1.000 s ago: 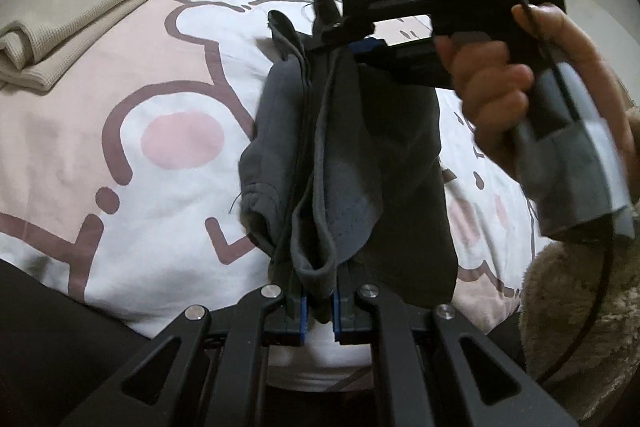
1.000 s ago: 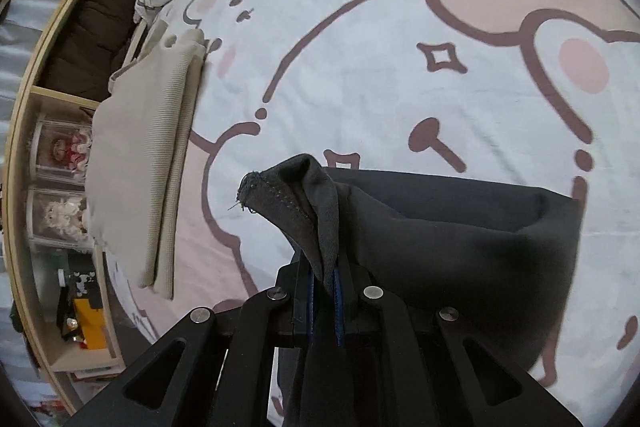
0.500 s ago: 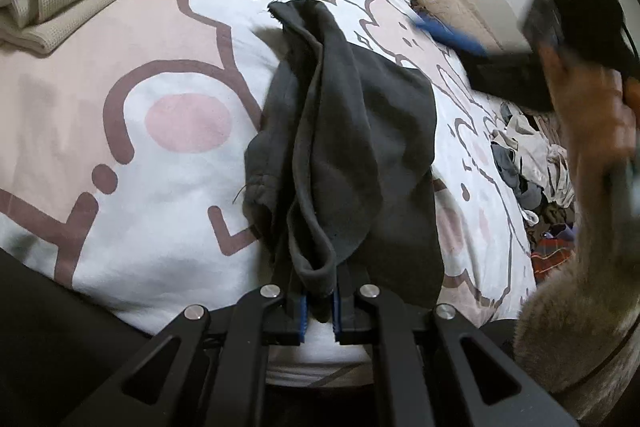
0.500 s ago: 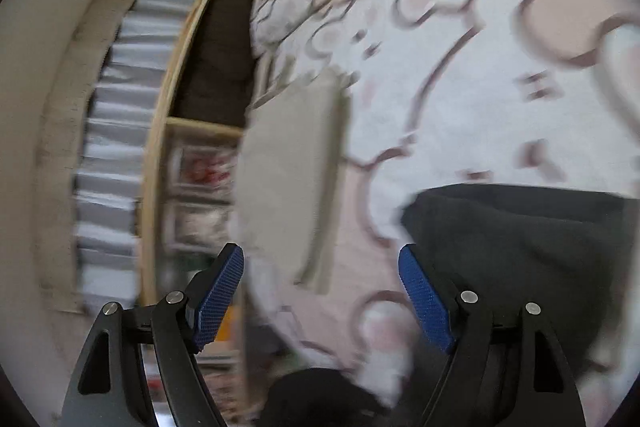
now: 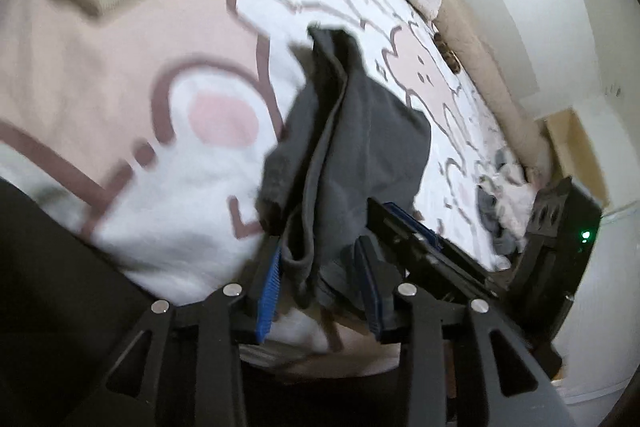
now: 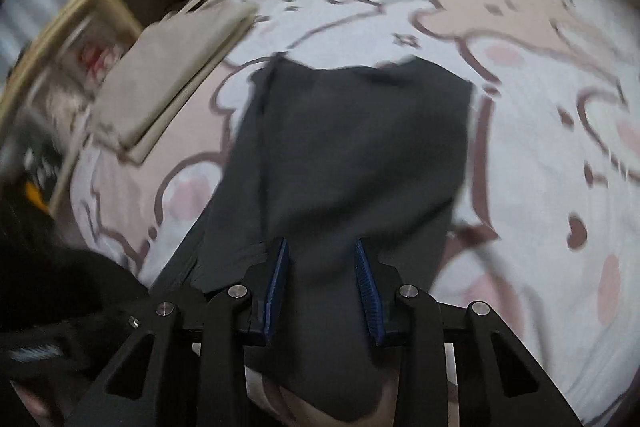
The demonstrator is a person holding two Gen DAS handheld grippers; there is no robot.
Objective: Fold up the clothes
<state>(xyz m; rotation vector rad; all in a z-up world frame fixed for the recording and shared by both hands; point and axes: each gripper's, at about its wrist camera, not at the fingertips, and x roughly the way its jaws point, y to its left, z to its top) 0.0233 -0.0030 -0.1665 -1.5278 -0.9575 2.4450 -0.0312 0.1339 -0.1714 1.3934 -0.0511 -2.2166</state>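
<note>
Dark grey garment lies folded on cartoon-print bedsheet; left gripper and right gripper both parted, straddling its near edge.

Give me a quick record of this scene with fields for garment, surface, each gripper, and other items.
garment: dark grey fabric garment, lying folded lengthwise on the bed
surface: white bedsheet with pink bear print
left gripper: jaws open, garment's near edge between the blue pads
right gripper: jaws open, straddling the garment's near end
other items: folded beige ribbed garment beside the dark one, apart from it; loose clothes pile at the far bed edge
</note>
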